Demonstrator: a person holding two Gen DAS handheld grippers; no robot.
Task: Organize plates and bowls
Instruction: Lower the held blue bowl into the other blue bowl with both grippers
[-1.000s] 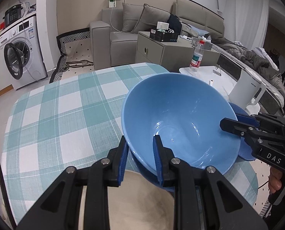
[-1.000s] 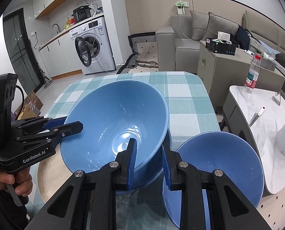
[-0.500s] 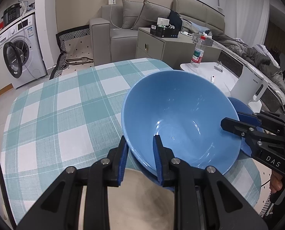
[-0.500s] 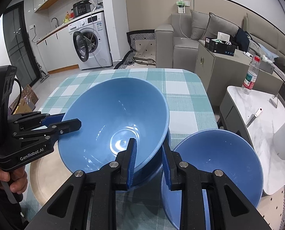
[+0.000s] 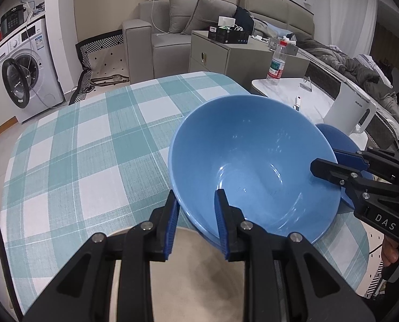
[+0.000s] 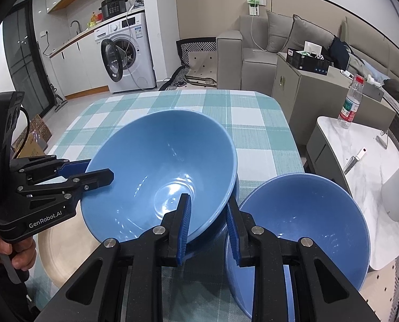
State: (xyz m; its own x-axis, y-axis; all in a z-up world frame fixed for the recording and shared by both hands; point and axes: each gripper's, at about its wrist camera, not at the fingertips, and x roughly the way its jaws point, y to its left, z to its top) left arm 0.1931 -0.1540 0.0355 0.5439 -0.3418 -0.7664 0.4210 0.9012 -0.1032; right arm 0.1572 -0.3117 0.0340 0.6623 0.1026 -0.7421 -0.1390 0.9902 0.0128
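A large blue bowl (image 5: 253, 155) (image 6: 159, 166) hangs tilted just above the checked table (image 5: 92, 145), held from both sides. My left gripper (image 5: 196, 194) (image 6: 98, 168) is shut on its near-left rim, one pad inside and one outside. My right gripper (image 6: 208, 200) (image 5: 324, 161) is shut on the opposite rim. A darker blue edge shows under the bowl; what it belongs to is hidden. A second blue bowl (image 6: 301, 228) (image 5: 333, 136) stands at the table's right edge. A beige plate (image 5: 196, 268) (image 6: 62, 252) lies under the left gripper.
Right of the table stands a white side table (image 6: 333, 134) with a water bottle (image 5: 275, 64) and a white kettle (image 5: 352, 110). A grey cabinet and sofa sit behind. A washing machine (image 5: 25, 72) is at the far left. A hand (image 6: 19, 255) grips the left gripper's handle.
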